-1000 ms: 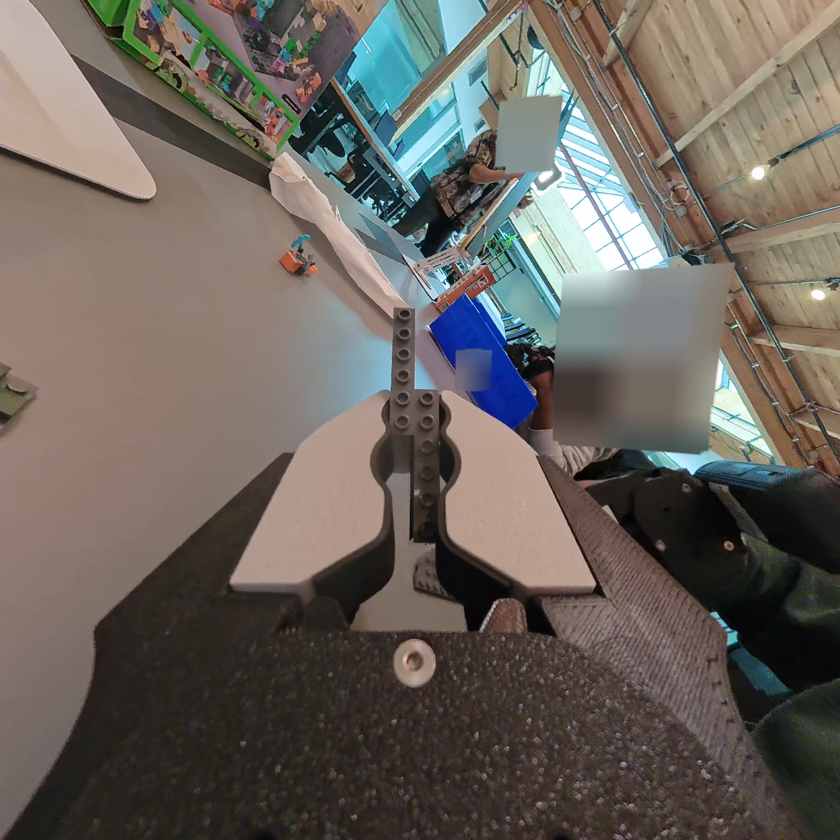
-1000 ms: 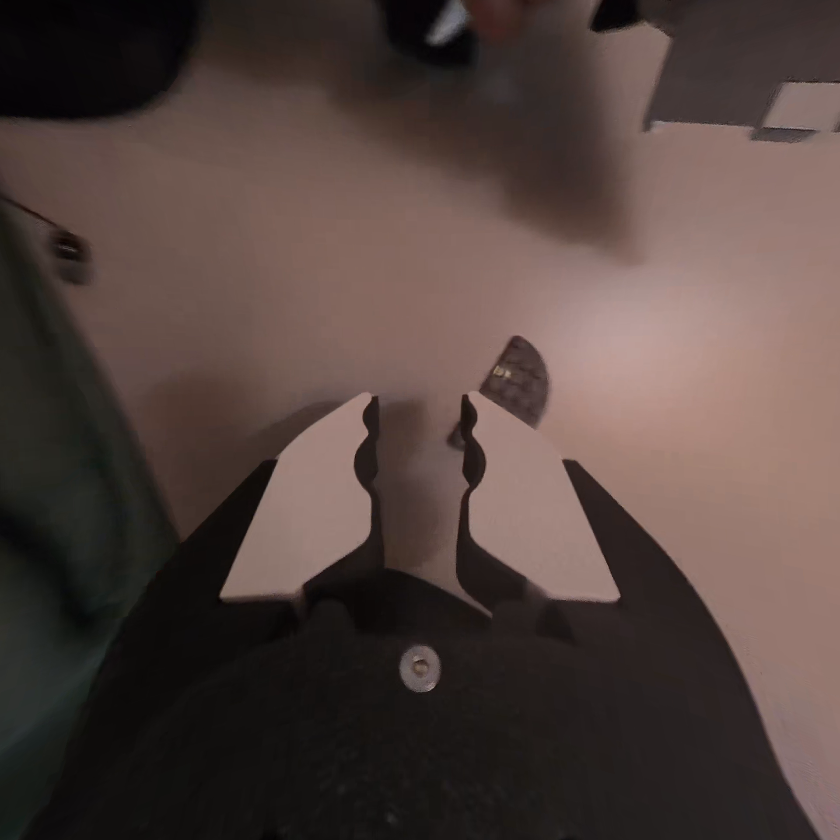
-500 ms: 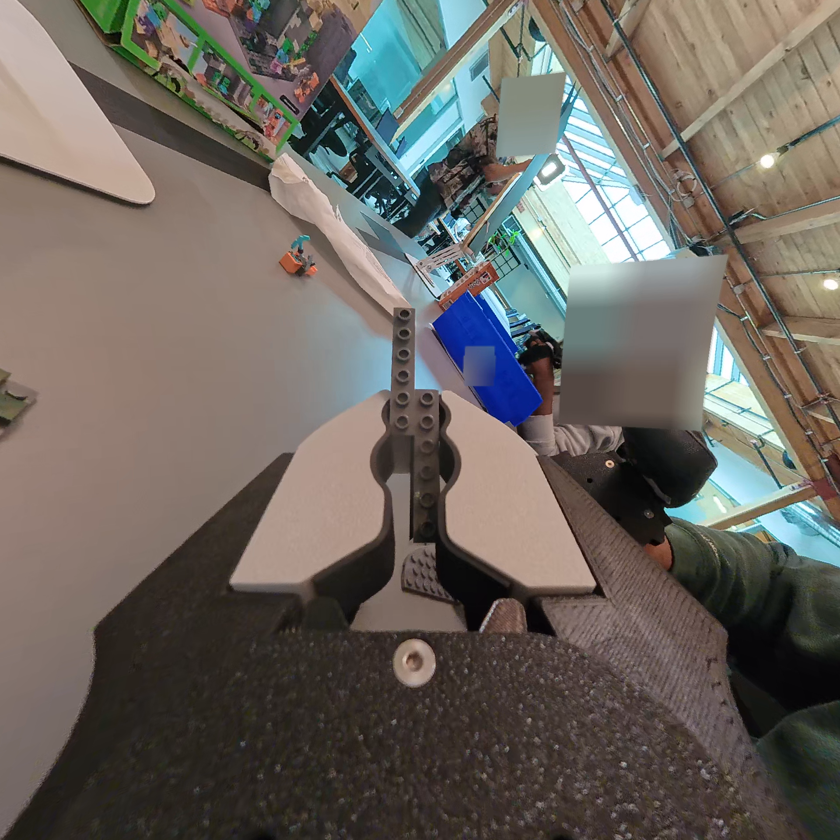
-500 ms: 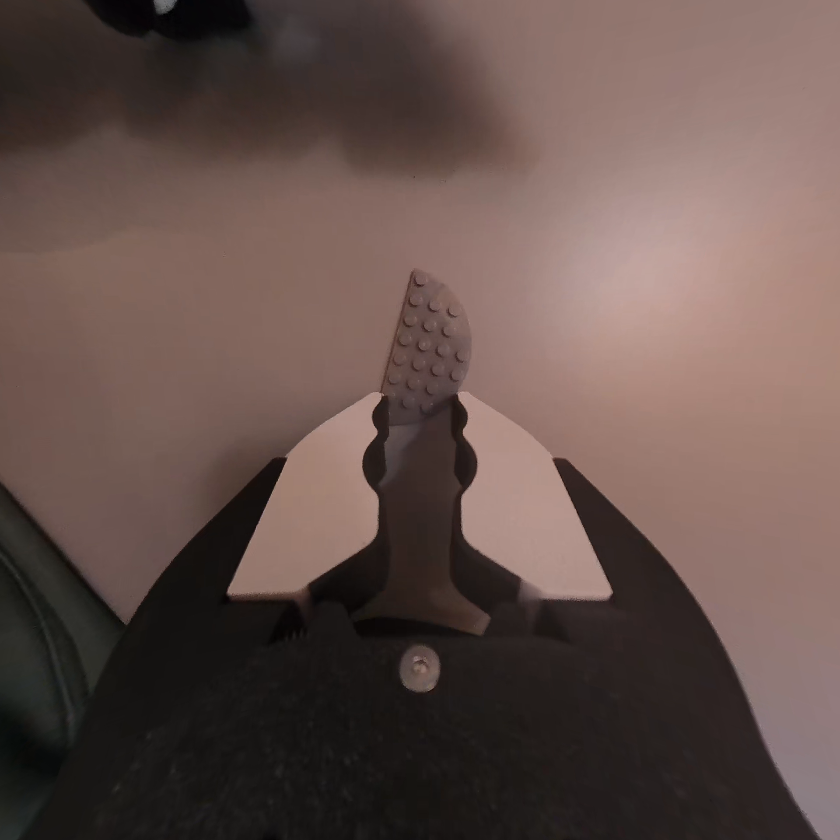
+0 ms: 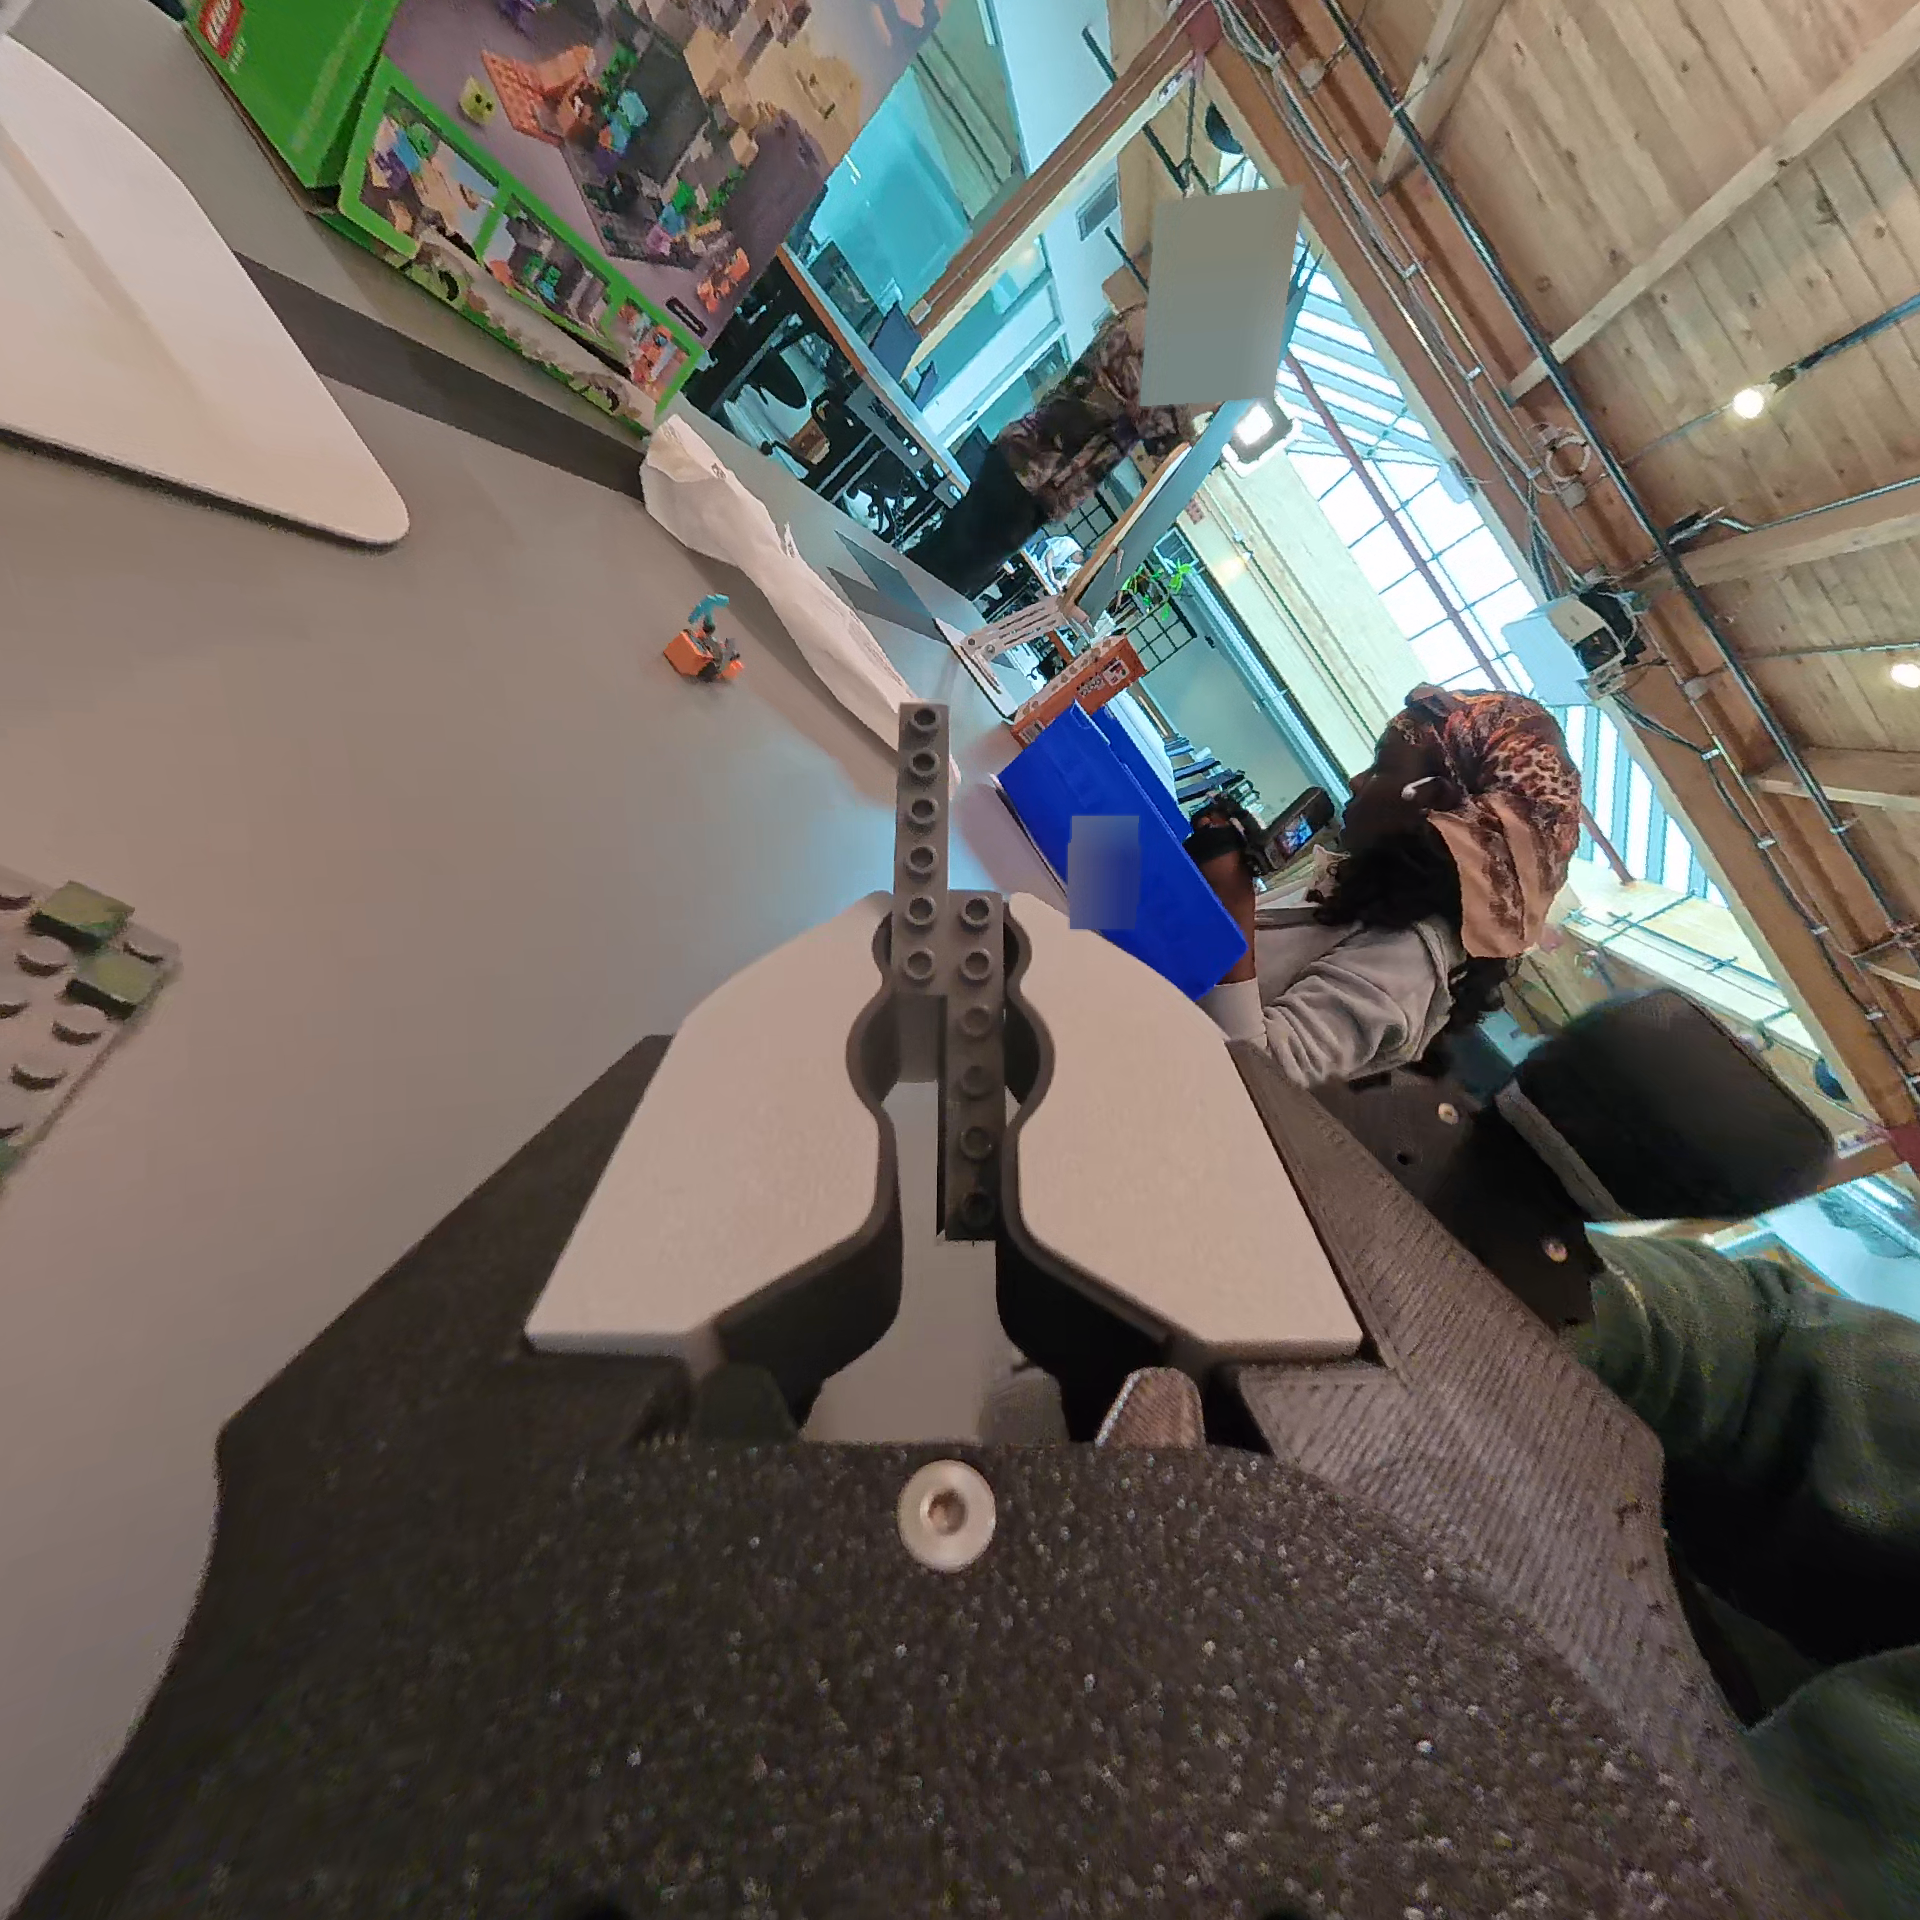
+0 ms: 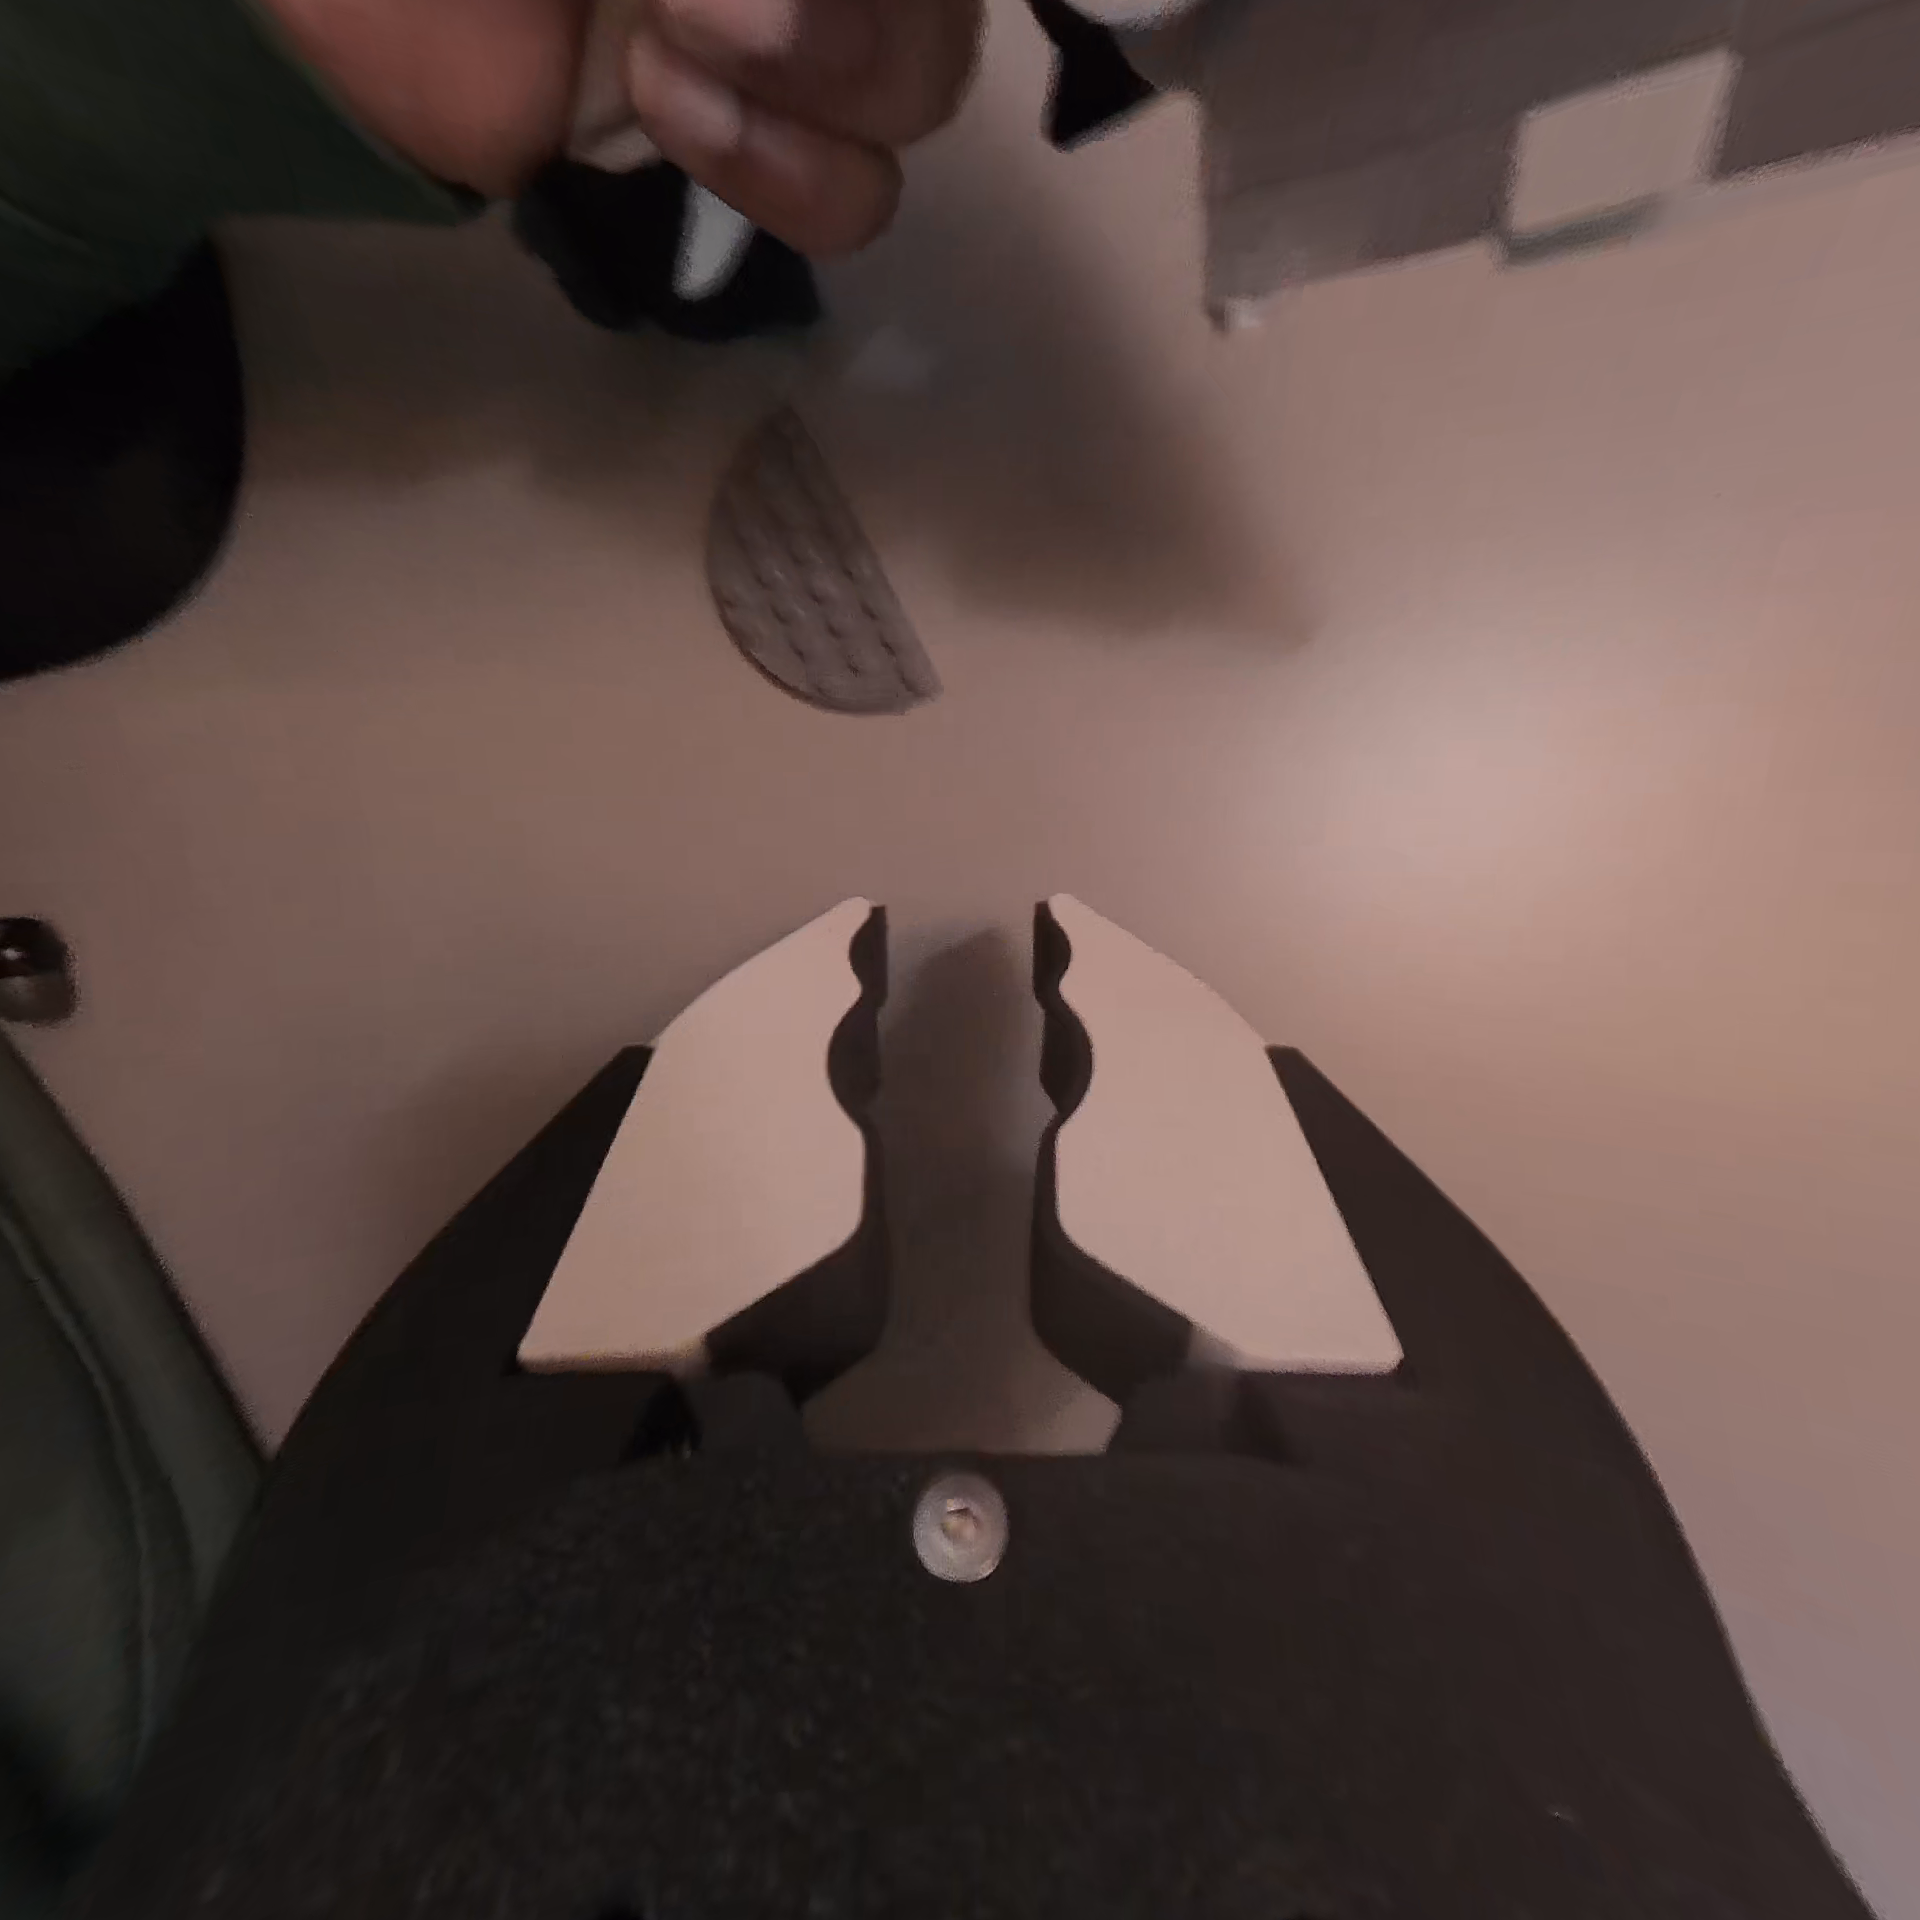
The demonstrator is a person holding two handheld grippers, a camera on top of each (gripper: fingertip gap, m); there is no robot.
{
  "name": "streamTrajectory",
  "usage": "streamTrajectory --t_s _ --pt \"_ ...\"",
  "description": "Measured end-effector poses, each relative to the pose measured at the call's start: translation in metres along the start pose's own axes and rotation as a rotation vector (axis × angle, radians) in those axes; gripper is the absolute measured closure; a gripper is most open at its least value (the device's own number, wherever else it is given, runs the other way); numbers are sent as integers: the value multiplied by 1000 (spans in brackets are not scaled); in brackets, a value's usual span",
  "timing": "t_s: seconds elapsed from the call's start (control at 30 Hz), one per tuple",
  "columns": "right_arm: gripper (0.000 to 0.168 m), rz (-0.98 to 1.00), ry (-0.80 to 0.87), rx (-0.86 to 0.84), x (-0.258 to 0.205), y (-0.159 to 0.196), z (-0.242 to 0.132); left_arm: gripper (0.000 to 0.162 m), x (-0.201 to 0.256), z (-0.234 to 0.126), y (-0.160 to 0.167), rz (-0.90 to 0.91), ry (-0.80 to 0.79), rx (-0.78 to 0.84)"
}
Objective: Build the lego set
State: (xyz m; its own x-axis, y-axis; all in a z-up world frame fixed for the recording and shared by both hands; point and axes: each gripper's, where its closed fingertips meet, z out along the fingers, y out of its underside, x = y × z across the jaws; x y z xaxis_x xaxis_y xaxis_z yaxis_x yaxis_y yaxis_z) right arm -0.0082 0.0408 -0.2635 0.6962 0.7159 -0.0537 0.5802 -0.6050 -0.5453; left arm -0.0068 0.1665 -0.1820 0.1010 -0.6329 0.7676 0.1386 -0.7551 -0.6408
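My left gripper [image 5: 951, 914] is shut on a dark grey lego piece [image 5: 925, 821], two long narrow studded strips joined side by side with an offset. It sticks out past the fingertips, above the grey table [image 5: 416, 831]. My right gripper [image 6: 961, 914] is open and empty, low over the table. A grey half-round studded plate [image 6: 810, 582] lies flat on the table ahead of it and slightly left, clear of the fingertips. A hand [image 6: 727, 94] on the other gripper's dark handle shows blurred at the top of the right wrist view.
A grey baseplate with green tiles [image 5: 62, 997] lies at the left edge. A small orange lego figure [image 5: 701, 649], a white paper bag [image 5: 790, 592], the green set box [image 5: 540, 156] and a white board [image 5: 156, 343] lie farther off. A blue bin [image 5: 1122, 862] and a seated person [image 5: 1434, 862] are beyond. There is about 15 cm between the tips of the two grippers. To reach the grey half-round studded plate [image 6: 810, 582] in a straight line is about 7 cm for my right fingers, about 15 cm for my left.
The right gripper has drawn back from the half-round plate, which was at its fingertips half a second ago and now lies farther ahead, turned. The left gripper still holds its piece and has shifted slightly.
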Motion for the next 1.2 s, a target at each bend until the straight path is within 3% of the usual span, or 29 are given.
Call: streamTrajectory --t_s 0.03,0.17,0.3,0.57,0.63,0.67,0.97,1.13,1.2 --pt "138 -38 -15 30 -6 -8 4 148 0 -1 -2 2 -1 7" --pt "128 -316 -48 89 -14 -30 20 148 -2 -6 -9 6 -11 32" --pt "125 -571 -213 101 -25 -35 33 148 -3 -10 -13 15 -16 47" --pt "140 -753 -357 154 -31 -38 44 148 -8 -15 -19 28 -31 64" --pt "142 -775 -341 169 -30 -39 44 148 -8 -14 -19 33 -33 60" --pt "168 -795 -311 174 -26 -39 44 148 -9 -13 -18 35 -34 57" --pt "168 -464 -471 217 -20 -49 24 148 -13 -13 -18 40 -45 56" --pt "168 -530 -352 187 -12 -45 28 148 -15 -12 -17 32 -44 50" --pt "138 -533 -312 150 -13 -42 34 148 -15 -12 -16 32 -44 49"
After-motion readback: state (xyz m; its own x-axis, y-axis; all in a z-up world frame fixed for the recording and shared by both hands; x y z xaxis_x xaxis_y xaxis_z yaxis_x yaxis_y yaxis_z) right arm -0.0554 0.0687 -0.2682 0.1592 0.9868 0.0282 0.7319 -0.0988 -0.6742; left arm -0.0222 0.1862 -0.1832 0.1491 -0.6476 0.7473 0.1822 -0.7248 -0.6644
